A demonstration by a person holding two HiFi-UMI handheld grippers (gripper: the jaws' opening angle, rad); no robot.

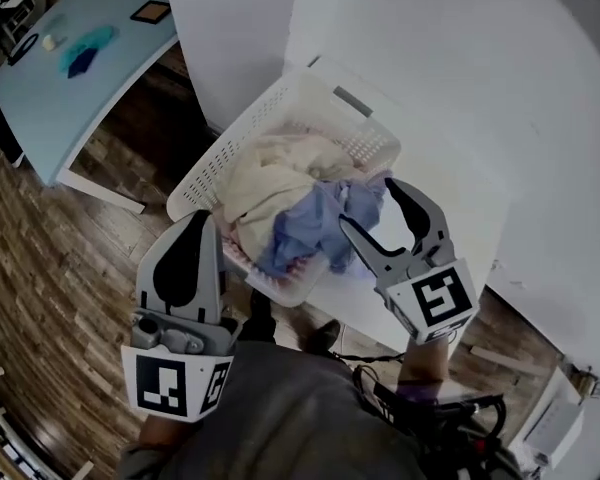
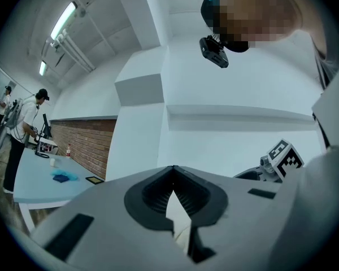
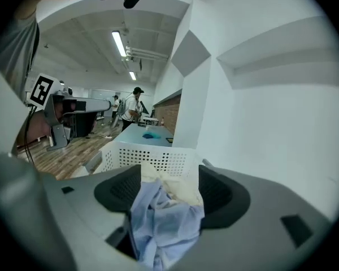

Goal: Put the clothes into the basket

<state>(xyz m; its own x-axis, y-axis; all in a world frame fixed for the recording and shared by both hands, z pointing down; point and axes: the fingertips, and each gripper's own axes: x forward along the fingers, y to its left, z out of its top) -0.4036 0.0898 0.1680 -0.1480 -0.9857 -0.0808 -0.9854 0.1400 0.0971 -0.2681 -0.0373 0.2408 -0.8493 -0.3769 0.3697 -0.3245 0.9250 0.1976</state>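
A white perforated basket (image 1: pixel 242 133) holds a cream cloth (image 1: pixel 270 183) and a crumpled light blue cloth (image 1: pixel 310 223) piled toward its near side. My right gripper (image 1: pixel 367 203) hovers over the blue cloth at the basket's near right edge, jaws open. In the right gripper view the blue cloth (image 3: pixel 164 224) hangs loosely between the spread jaws of the right gripper (image 3: pixel 169 191), with the cream cloth (image 3: pixel 178 188) and the basket wall (image 3: pixel 141 157) behind it. My left gripper (image 1: pixel 195 220) is shut and empty beside the basket's near left corner; the left gripper (image 2: pixel 172 169) points at a white wall.
The basket stands on a white ledge (image 1: pixel 460 158) against a white pillar (image 1: pixel 230 28). A light blue table (image 1: pixel 40 108) with small items stands at the far left on the wooden floor (image 1: pixel 50 268). People (image 2: pixel 24 123) stand by that table. Cables (image 1: pixel 440 403) lie at lower right.
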